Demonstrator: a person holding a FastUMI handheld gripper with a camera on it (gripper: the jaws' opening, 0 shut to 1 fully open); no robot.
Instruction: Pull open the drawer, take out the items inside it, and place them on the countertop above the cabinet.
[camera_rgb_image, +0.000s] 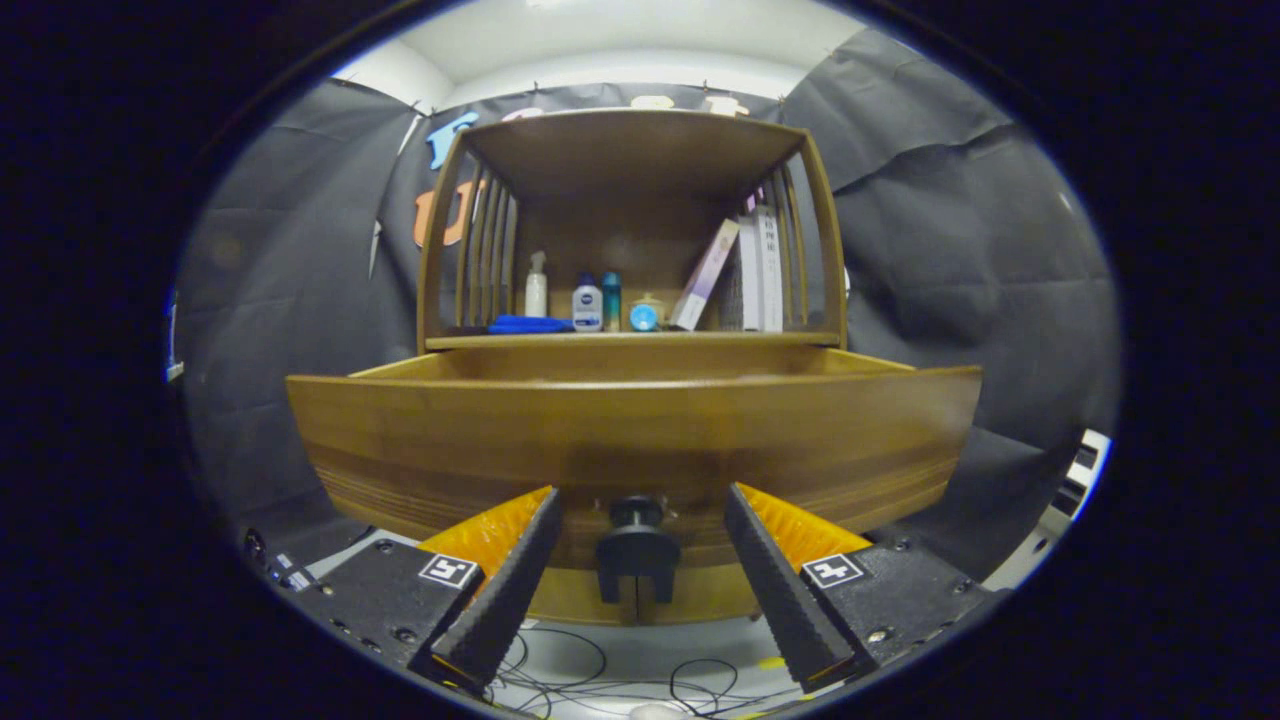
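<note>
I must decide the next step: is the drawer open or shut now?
Open. The drawer stands out from the cabinet, its top rim showing. The gripper has its jaws apart on either side of the knob, not touching it.

Wrinkled black cloth (950, 260) hangs as the wall on both sides and behind, sagging in folds. Above it a pale ceiling (620, 40) glows with soft light. Below lies a light floor (620, 660) where thin dark cables (570, 670) curl in loops. A white object (1085, 465) sits at the right cloth's lower edge.
</note>
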